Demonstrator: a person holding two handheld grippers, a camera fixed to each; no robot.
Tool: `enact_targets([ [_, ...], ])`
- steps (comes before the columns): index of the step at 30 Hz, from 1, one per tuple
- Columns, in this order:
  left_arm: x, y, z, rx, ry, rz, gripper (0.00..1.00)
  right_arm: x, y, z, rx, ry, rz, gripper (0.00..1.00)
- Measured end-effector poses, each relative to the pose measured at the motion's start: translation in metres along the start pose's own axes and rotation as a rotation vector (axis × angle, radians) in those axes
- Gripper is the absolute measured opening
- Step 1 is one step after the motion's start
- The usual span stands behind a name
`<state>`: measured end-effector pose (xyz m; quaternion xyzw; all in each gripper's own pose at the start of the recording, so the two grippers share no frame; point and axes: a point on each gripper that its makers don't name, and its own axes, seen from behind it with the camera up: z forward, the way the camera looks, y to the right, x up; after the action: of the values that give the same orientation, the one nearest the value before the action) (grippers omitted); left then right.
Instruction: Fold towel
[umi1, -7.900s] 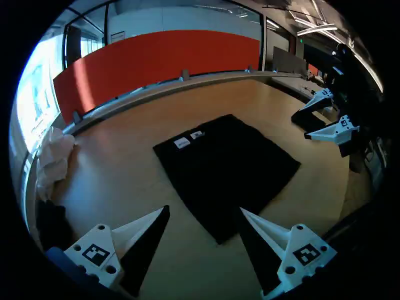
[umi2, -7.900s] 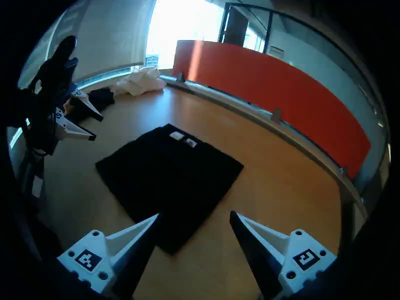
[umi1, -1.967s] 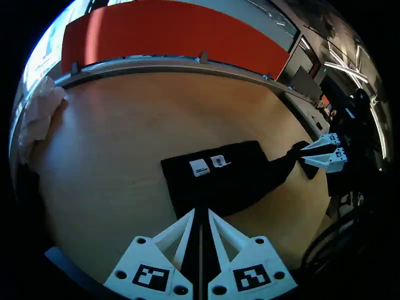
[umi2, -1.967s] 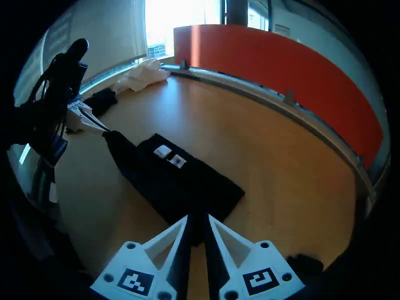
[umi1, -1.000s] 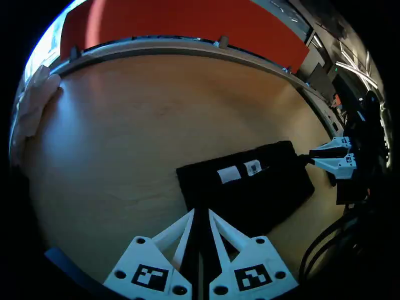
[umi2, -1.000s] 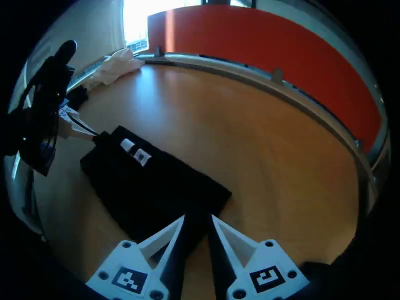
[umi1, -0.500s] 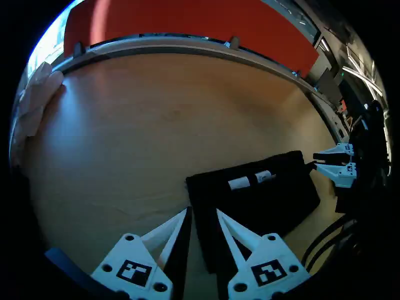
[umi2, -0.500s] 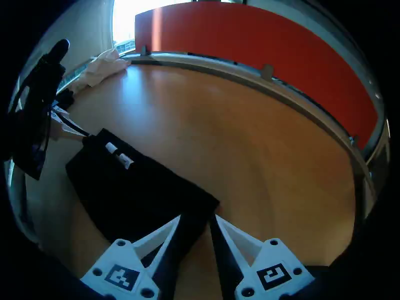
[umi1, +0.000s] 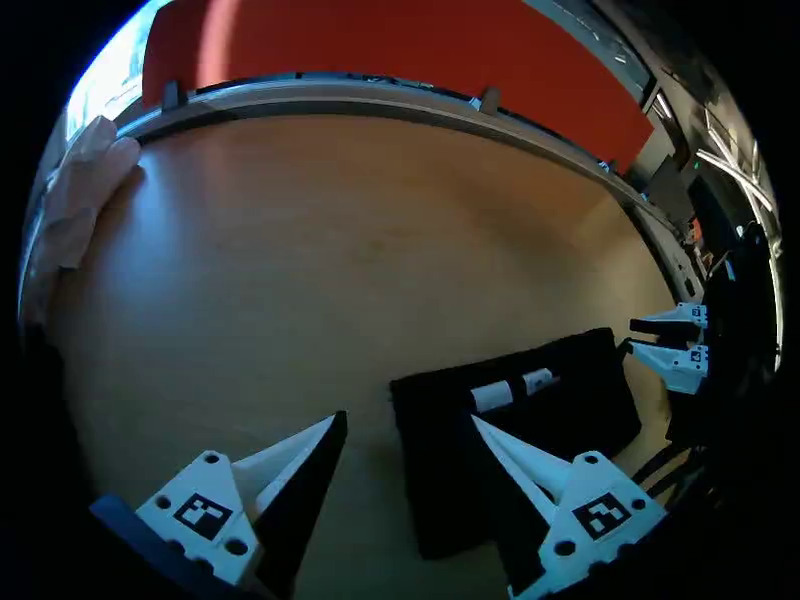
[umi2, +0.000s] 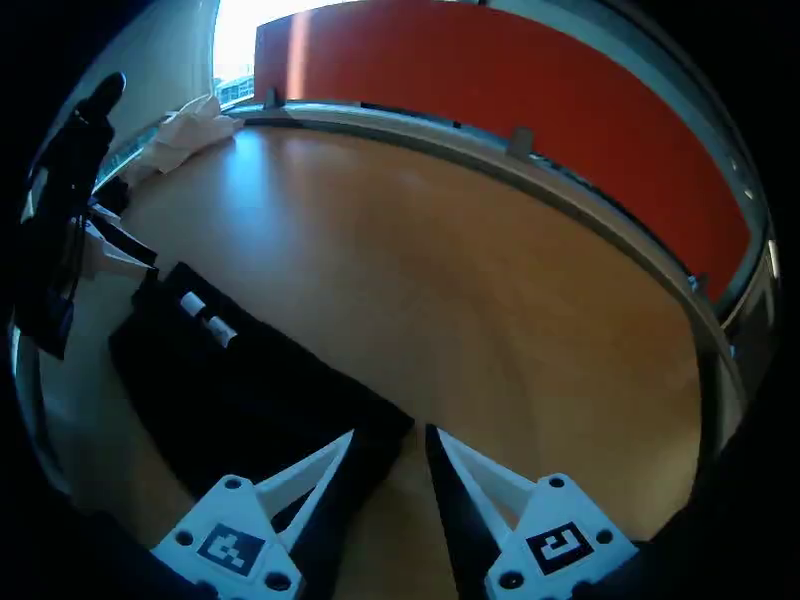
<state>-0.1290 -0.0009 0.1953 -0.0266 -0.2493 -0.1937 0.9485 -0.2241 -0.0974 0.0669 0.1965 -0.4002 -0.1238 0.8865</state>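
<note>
On the near part of the light-brown wooden tabletop (umi1: 330, 240), in the left gripper view, the left gripper (umi1: 407, 418) hangs with its two white fingers spread wide and nothing held between them. Its right finger stands in front of the near end of the black cloth towel (umi1: 540, 430); whether it touches the cloth cannot be told. The towel lies flat as a folded oblong, right of centre, with two small white labels (umi1: 512, 388) on top near its far edge. Just beside its far right end is the right gripper (umi1: 633, 337), its fingers close together with a narrow gap.

In the right gripper view, the right gripper (umi2: 390, 432) shows its fingers narrowly parted, with the near corner of the black cloth towel (umi2: 230, 390) lying between them; whether they press on it cannot be told. The towel runs away to the left across the tabletop (umi2: 450, 300), labels (umi2: 205, 318) uppermost, and the left gripper (umi2: 140, 262) sits just beside its far left end.

Farther off, a grey metal rail (umi1: 400, 95) (umi2: 480, 140) borders the tabletop. Behind it stands a red-orange partition panel (umi1: 400, 45) (umi2: 560, 90). A pale crumpled cloth heap (umi1: 80, 190) (umi2: 190, 125) rests at the far left.
</note>
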Motion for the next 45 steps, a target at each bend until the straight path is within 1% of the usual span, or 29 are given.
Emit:
enact_targets([
  [2, 0.003, -0.002, -0.001, 0.008, 0.007, -0.005, 0.84, 0.001, 0.001, 0.002, -0.004, -0.003, 0.006, 0.46],
  [5, 0.007, -0.003, -0.003, 0.01, 0.016, -0.01, 0.84, 0.003, 0.004, 0.004, -0.013, -0.009, 0.022, 0.46],
  [11, 0.011, 0.0, -0.011, 0.002, 0.034, -0.003, 0.84, 0.007, 0.008, 0.01, -0.021, -0.015, 0.048, 0.46],
  [17, 0.011, -0.001, -0.017, 0.006, 0.045, 0.003, 0.85, 0.006, 0.016, 0.013, -0.038, -0.024, 0.043, 0.46],
  [22, 0.01, -0.001, -0.021, 0.004, 0.052, -0.011, 0.85, 0.007, 0.02, 0.014, -0.047, -0.022, 0.04, 0.47],
  [25, 0.009, -0.002, -0.022, 0.004, 0.053, -0.019, 0.85, 0.007, 0.02, 0.012, -0.044, -0.018, 0.039, 0.54],
  [28, 0.006, -0.002, -0.023, 0.007, 0.052, -0.021, 0.85, 0.007, 0.018, 0.009, -0.04, -0.01, 0.035, 0.67],
  [30, 0.004, -0.002, -0.024, 0.009, 0.051, -0.02, 0.85, 0.007, 0.017, 0.006, -0.037, -0.004, 0.033, 0.7],
  [31, 0.003, -0.002, -0.024, 0.009, 0.051, -0.02, 0.85, 0.007, 0.016, 0.005, -0.035, 0.0, 0.032, 0.75],
  [34, 0.0, -0.001, -0.026, 0.011, 0.053, -0.017, 0.85, 0.006, 0.012, -0.001, -0.026, 0.01, 0.029, 0.96],
  [35, -0.001, -0.001, -0.027, 0.012, 0.054, -0.016, 0.85, 0.005, 0.011, -0.004, -0.022, 0.015, 0.028, 0.98],
  [45, -0.018, 0.0, -0.039, 0.027, 0.059, -0.011, 0.85, -0.007, -0.001, -0.029, -0.016, 0.039, 0.017, 0.98],
])
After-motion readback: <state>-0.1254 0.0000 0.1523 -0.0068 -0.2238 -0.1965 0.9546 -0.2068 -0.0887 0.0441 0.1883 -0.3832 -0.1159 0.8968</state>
